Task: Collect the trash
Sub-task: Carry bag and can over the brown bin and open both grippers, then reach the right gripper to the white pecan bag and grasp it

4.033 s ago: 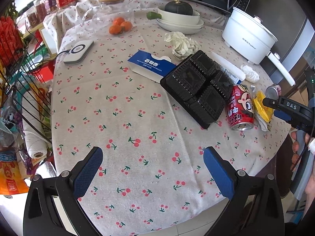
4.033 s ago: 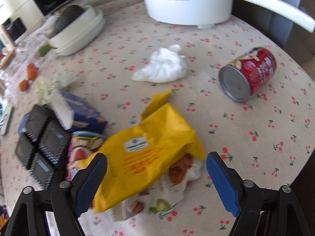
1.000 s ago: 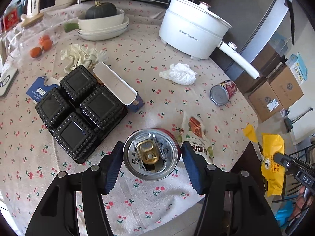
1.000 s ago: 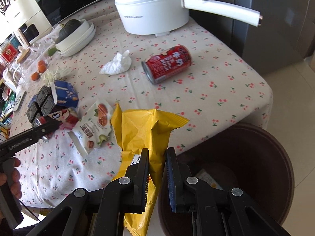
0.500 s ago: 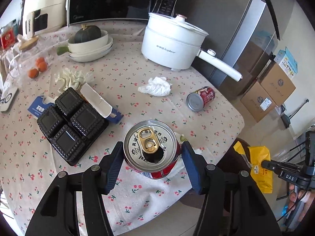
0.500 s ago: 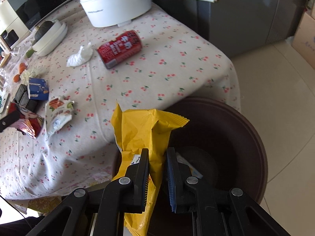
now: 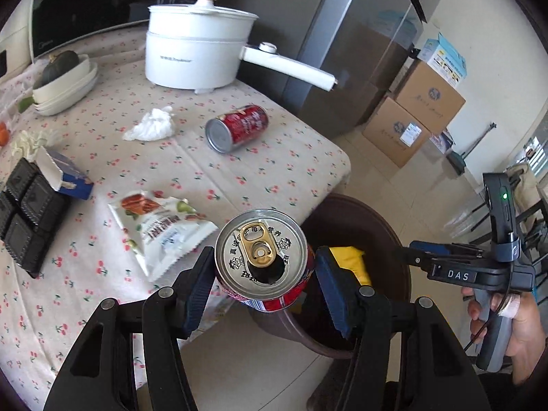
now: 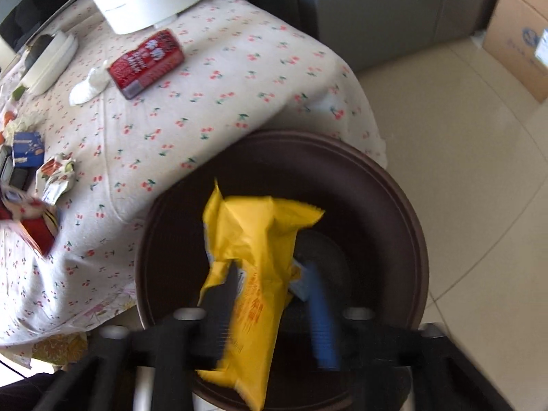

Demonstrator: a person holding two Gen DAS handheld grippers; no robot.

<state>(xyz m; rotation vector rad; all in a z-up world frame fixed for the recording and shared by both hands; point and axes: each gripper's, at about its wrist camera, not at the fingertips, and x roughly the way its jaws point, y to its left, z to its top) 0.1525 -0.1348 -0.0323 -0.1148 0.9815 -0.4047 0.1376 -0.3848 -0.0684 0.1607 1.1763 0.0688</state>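
My left gripper [image 7: 263,260] is shut on a red drink can [image 7: 262,250], opened top facing the camera, held above the table's edge beside a brown bin [image 7: 376,226]. In the right wrist view my right gripper [image 8: 270,298] hangs over the bin [image 8: 411,222] with its jaws opening. A yellow snack wrapper [image 8: 260,239] stands loose between them, leaning toward the left finger. The left wrist view shows the right gripper [image 7: 411,255] from the side, with the yellow wrapper [image 7: 349,260] inside the bin's mouth.
On the cherry-print tablecloth [image 7: 274,171] lie another red can [image 7: 236,128] on its side, a crumpled tissue [image 7: 150,125], a white snack packet [image 7: 161,226], a blue box [image 7: 65,174] and a black tray [image 7: 27,205]. A white pot [image 7: 195,54] stands behind. Cardboard boxes [image 7: 418,109] sit on the floor.
The right jaws have parted from the yellow wrapper, now further over the bin. The left gripper has carried the can from above the table to the edge by the bin.
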